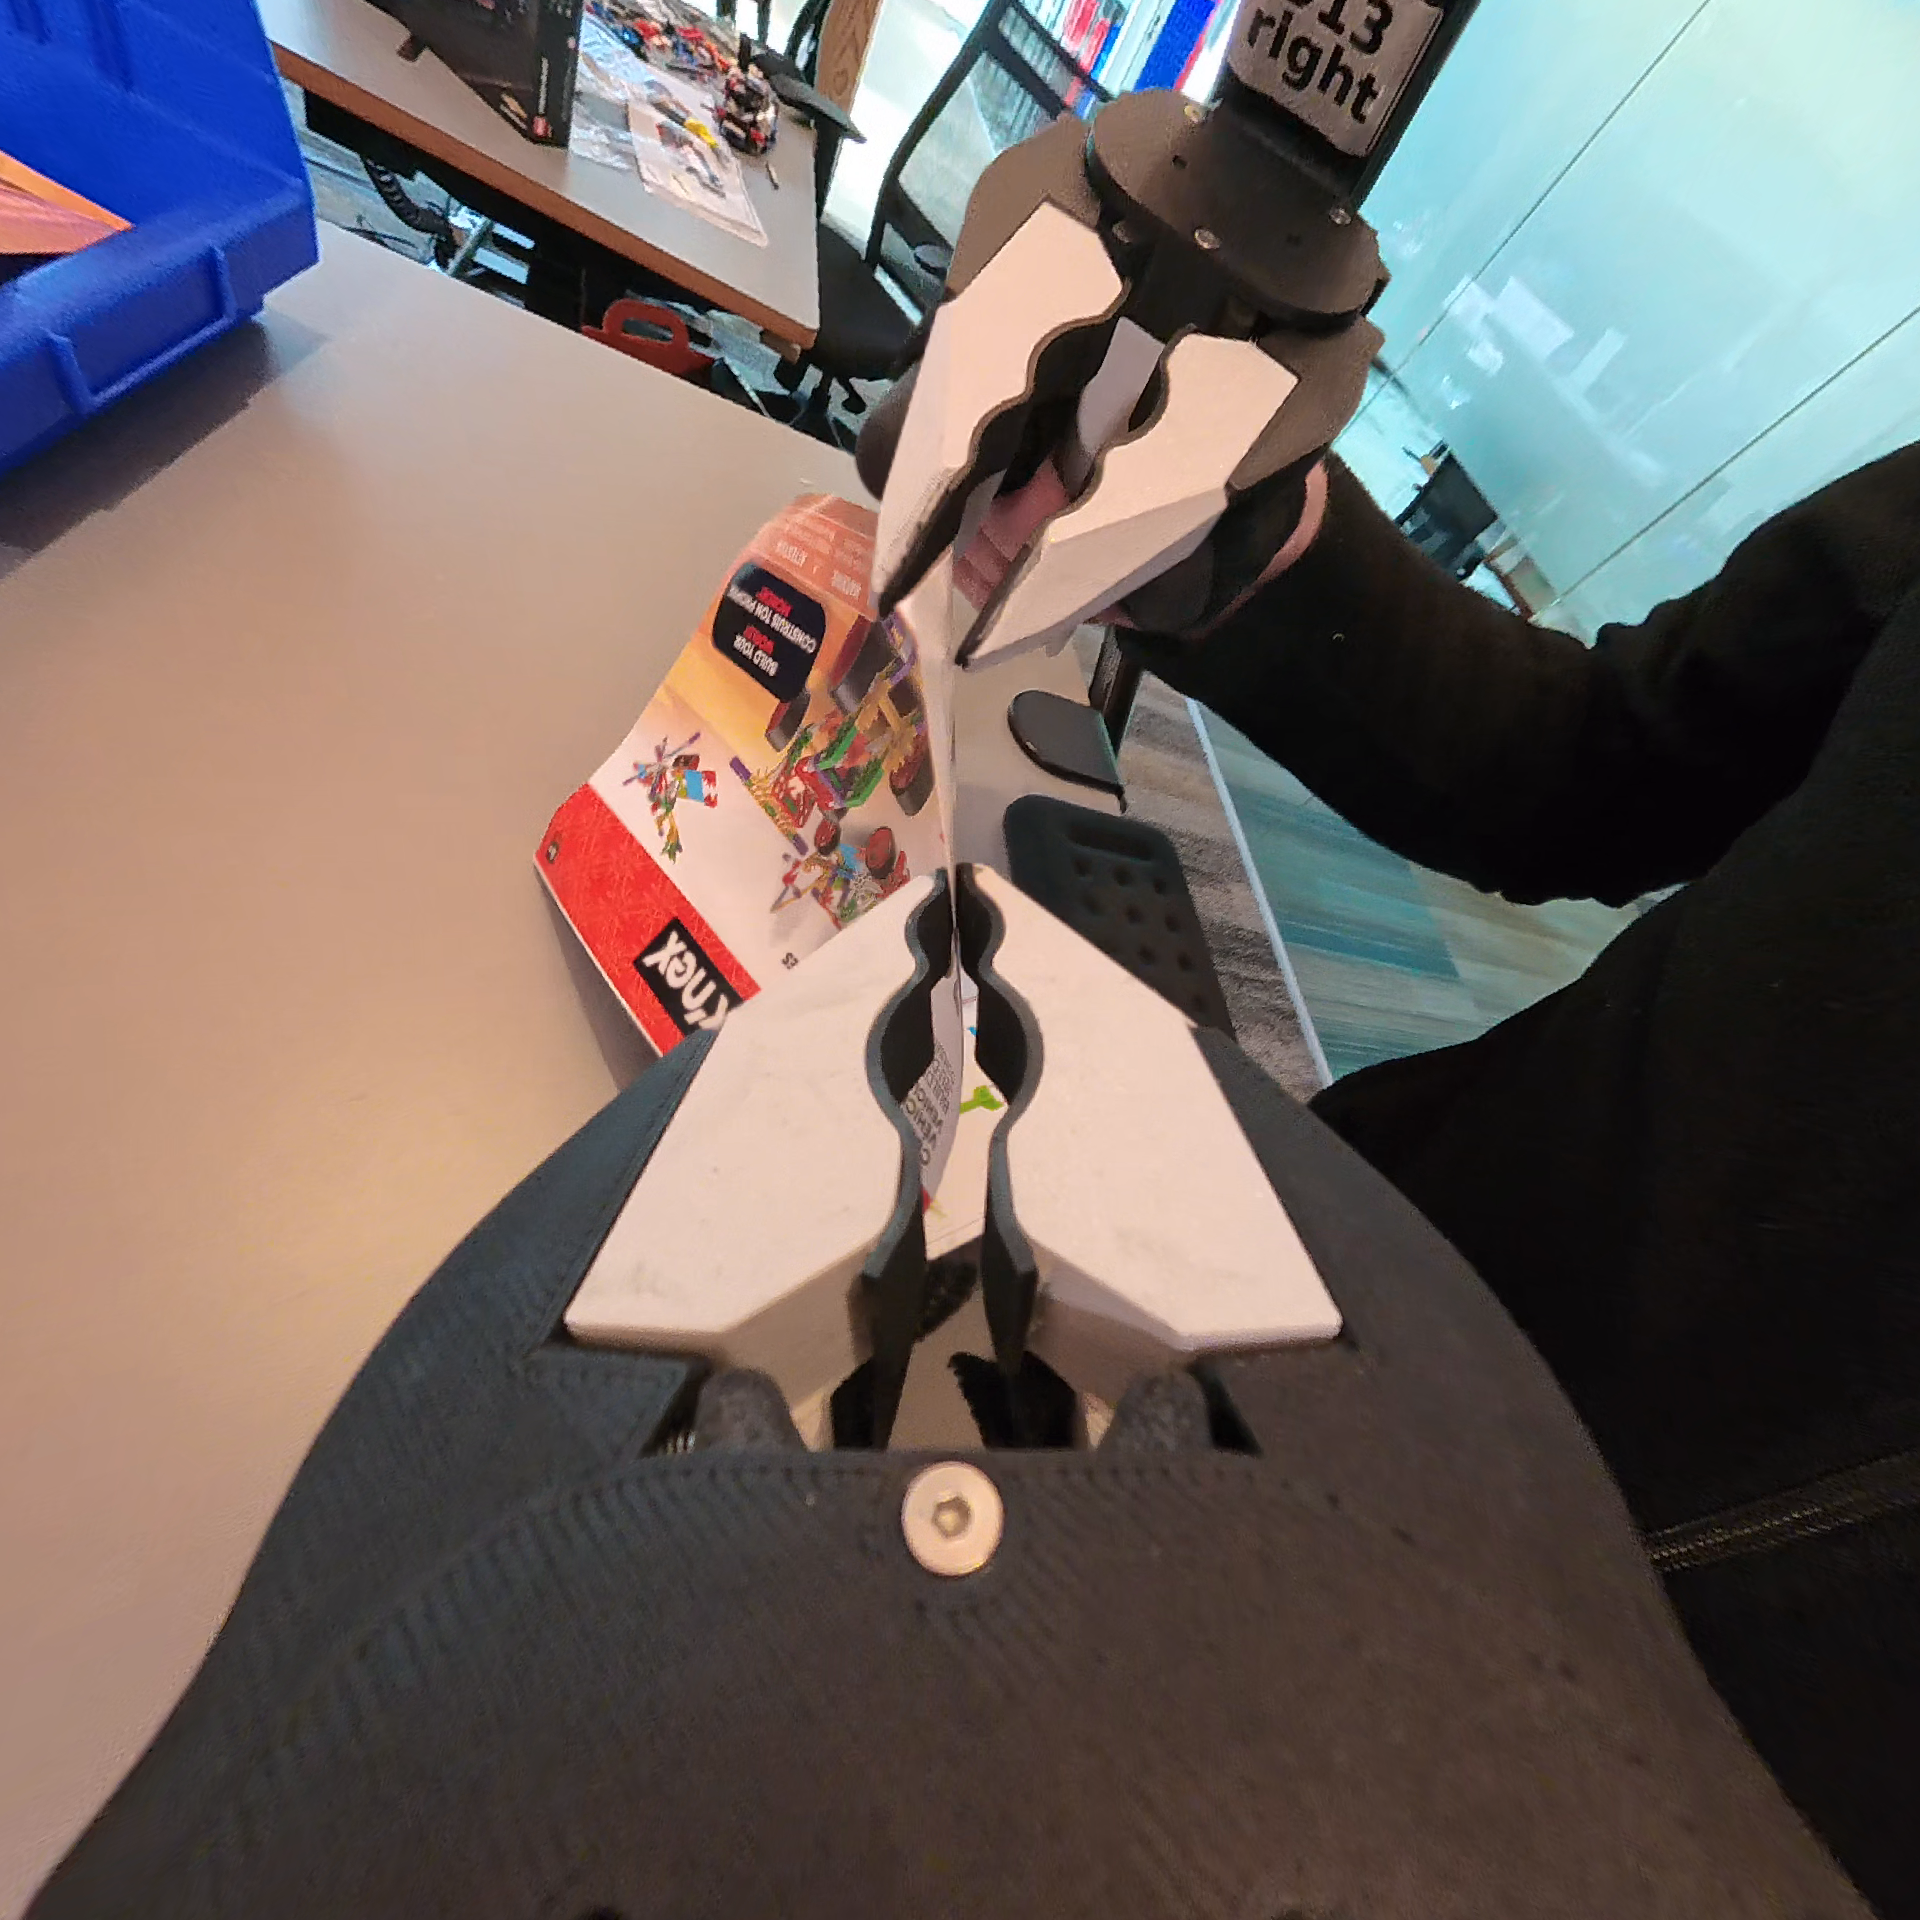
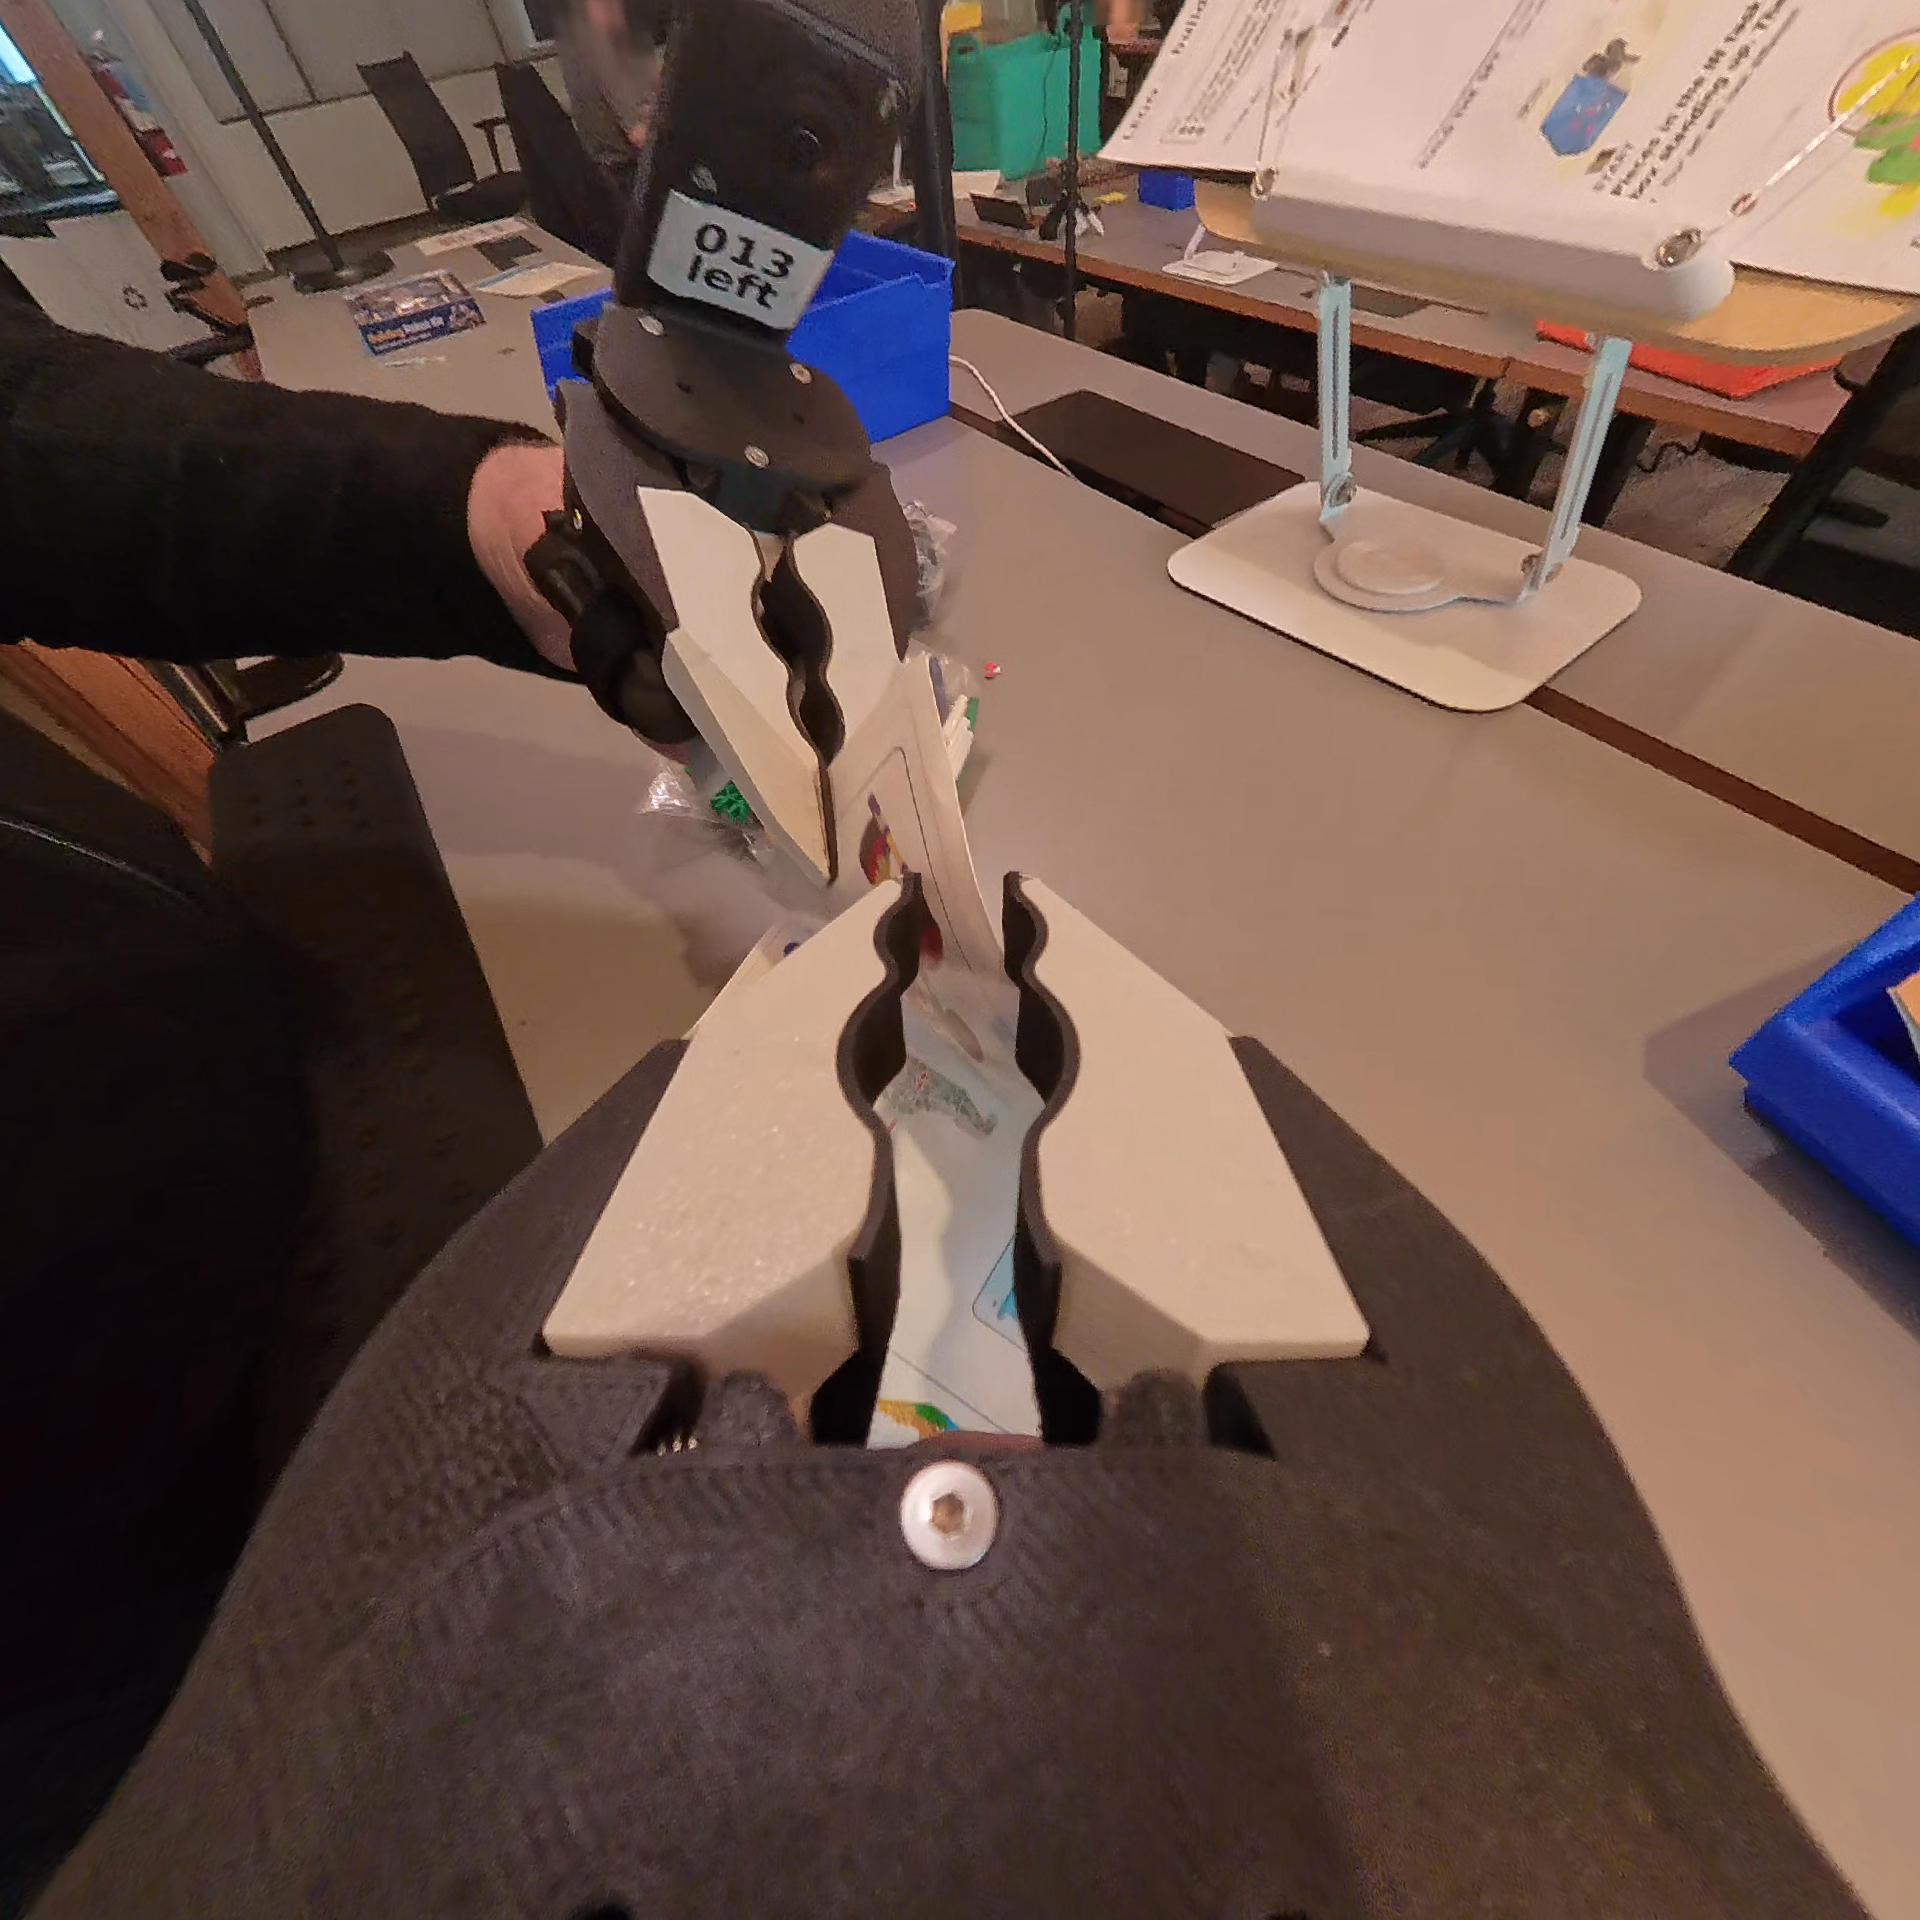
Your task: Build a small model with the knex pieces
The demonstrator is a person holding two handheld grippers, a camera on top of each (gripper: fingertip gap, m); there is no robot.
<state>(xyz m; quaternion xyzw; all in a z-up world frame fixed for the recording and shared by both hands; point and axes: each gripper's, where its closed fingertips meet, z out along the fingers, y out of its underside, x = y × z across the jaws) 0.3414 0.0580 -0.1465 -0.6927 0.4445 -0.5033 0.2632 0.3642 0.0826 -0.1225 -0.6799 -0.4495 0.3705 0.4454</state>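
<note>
- Left wrist view: left hand-held gripper (image 1: 954, 894) is clamped shut on the lower part of a single page (image 1: 940, 727), which stands up from a colourful booklet (image 1: 727, 790).
- The booklet lies flat on the desk (image 1: 312, 727), close to its far edge, with a chair armrest (image 1: 1112, 904) just beyond.
- Right hand-held gripper (image 1: 925, 629) sits at the top of the same page. Its fingers are a little apart, with the sheet passing between them.
- Risk: the page is thin and held at one point only. Pulling up or sideways could tear it at the binding or crease it at the clamp.
- Risk: the rest of the booklet is unrestrained. A tug on the page could drag it over the desk edge.
- Right wrist view: the right hand-held gripper shows a narrow gap. The page runs through this gap and does not look pinched.
- Risk: if the gripper closes at an angle, it could fold or crumple the sheet, or catch more than one leaf. Whether other leaves lie behind cannot be told.
- The two hand-held grippers are very near each other, so their fingers could collide.
- A clear bag of small parts (image 2: 686, 795) lies just behind the left one and could be knocked. The book stand (image 2: 1403, 582) and blue bin (image 2: 1829, 1091) stand well apart.
</note>
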